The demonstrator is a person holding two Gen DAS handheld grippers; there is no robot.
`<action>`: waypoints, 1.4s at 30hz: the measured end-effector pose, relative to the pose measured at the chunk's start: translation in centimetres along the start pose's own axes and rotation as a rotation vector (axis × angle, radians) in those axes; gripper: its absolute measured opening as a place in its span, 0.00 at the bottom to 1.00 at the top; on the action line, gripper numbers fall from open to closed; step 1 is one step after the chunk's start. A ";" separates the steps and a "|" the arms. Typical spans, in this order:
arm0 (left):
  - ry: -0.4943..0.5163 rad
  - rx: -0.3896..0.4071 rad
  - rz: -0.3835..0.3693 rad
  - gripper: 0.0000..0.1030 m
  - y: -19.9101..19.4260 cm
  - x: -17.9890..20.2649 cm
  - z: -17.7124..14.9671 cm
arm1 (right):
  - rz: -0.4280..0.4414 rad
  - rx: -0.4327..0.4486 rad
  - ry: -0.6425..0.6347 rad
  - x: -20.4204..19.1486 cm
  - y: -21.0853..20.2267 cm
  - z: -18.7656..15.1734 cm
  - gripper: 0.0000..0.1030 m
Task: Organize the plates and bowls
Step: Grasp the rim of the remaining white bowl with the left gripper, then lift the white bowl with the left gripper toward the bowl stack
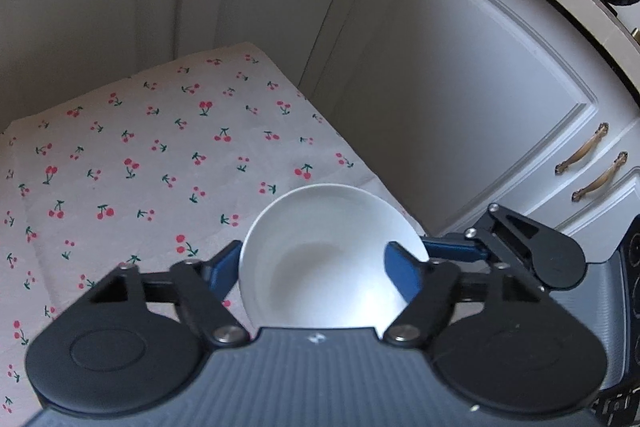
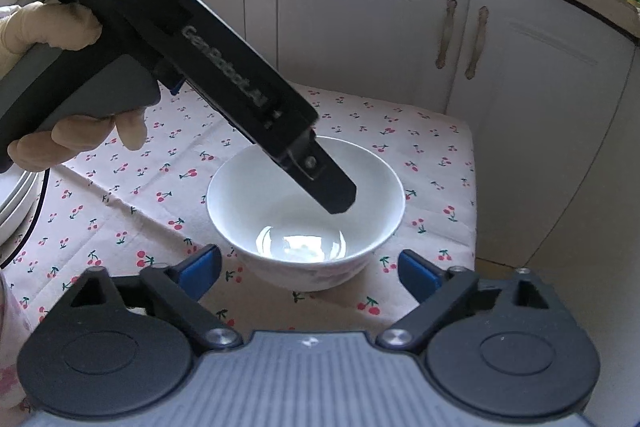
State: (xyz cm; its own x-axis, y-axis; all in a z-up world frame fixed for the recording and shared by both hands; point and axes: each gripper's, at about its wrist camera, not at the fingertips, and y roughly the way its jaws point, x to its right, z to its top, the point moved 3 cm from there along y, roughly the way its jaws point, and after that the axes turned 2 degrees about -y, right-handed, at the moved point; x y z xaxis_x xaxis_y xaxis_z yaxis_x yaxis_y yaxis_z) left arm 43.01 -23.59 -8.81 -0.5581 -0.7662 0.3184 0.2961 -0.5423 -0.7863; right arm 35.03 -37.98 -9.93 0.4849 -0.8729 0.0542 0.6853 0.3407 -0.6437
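One white bowl (image 2: pixel 306 211) at frame centre on the cherry-print cloth (image 2: pixel 120 187), left gripper (image 1: pixel 316 269) straddling its rim — one finger inside, seemingly not yet clamped. Right gripper (image 2: pixel 310 273) released, spread before the bowl. Stacked plates (image 2: pixel 14 203) at left edge — count unclear.

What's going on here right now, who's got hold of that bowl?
A person works two handheld grippers over a cherry-print tablecloth. The left gripper straddles the white bowl: one finger inside, one outside the rim. The right gripper is open just short of it. A plate stack sits at the edge.
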 end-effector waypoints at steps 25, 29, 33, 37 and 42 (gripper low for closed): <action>0.075 0.034 0.011 0.68 -5.7 3.6 -1.2 | 0.003 -0.031 0.031 -2.9 -5.0 2.0 0.84; 0.071 0.060 0.010 0.68 -8.0 4.6 -2.6 | 0.026 -0.031 0.046 -4.2 -7.2 2.4 0.84; 0.079 0.086 0.025 0.68 -10.4 6.0 -4.4 | 0.033 -0.038 0.039 -6.2 -9.1 2.6 0.84; 0.086 0.116 0.040 0.69 -12.8 7.0 -6.3 | 0.044 -0.040 0.029 -8.4 -10.9 2.7 0.84; 0.089 0.134 0.062 0.71 -15.2 7.5 -9.2 | 0.077 -0.043 0.020 -11.0 -12.6 2.3 0.84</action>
State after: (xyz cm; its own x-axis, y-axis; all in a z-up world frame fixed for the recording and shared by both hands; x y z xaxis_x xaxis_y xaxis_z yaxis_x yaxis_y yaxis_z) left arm 27.20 -17.97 0.68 -0.6000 -0.7694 0.2190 0.4295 -0.5408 -0.7232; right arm 22.36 -31.86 -0.68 0.5236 -0.8519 -0.0115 0.6226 0.3918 -0.6774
